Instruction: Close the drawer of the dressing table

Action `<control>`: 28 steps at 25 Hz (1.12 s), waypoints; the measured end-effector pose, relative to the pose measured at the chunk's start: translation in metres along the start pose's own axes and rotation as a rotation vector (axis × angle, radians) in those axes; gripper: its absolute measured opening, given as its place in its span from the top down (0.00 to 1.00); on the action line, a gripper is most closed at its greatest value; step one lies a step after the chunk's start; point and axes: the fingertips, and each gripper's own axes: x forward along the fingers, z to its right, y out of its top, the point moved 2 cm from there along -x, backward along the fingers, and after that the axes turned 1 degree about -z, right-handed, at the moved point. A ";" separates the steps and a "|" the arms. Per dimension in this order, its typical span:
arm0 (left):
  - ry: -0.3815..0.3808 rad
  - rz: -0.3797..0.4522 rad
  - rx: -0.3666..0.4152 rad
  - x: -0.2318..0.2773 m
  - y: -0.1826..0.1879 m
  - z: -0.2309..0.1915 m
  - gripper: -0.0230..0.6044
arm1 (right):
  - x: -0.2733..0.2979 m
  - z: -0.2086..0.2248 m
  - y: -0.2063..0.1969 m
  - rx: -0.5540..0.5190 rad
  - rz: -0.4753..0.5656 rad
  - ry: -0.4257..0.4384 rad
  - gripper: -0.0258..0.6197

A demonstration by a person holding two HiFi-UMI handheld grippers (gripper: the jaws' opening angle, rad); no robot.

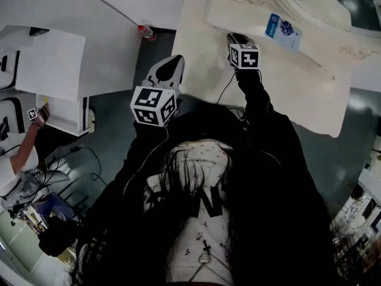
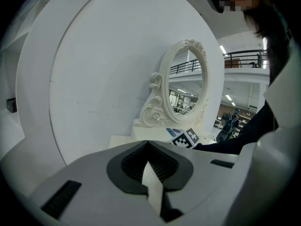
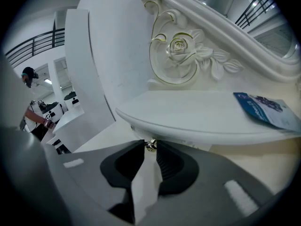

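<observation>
The cream dressing table [image 1: 297,94] stands at the upper right, with its carved mirror frame [image 3: 181,48] rising above a raised shelf [image 3: 197,114]. My right gripper [image 3: 150,146] is under that shelf's front edge, shut on the small metal drawer knob [image 3: 151,145]. The drawer front is mostly hidden behind the jaws, and I cannot tell how far out it stands. In the head view the right gripper [image 1: 234,39] touches the shelf's near edge. My left gripper [image 1: 171,64] hangs off the table's left side above the floor, shut and holding nothing. Its jaws meet tip to tip in the left gripper view [image 2: 148,144].
A blue packet [image 1: 283,30] lies on the shelf right of the right gripper. A red-capped bottle [image 1: 146,33] lies on the floor by a white panel [image 1: 53,70]. Another person [image 1: 18,154] sits at the far left. A large round white panel [image 2: 117,69] stands behind the table.
</observation>
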 end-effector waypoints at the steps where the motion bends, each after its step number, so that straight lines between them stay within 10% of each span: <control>1: 0.002 0.002 -0.001 -0.002 -0.001 -0.001 0.97 | 0.000 0.000 0.001 -0.008 -0.003 0.000 0.82; 12: 0.027 0.034 -0.007 -0.033 -0.003 -0.012 0.97 | -0.023 -0.012 0.010 0.072 0.002 -0.026 0.82; 28: -0.092 0.057 0.025 -0.080 -0.020 -0.012 0.97 | -0.147 -0.121 0.030 0.091 0.281 0.068 0.83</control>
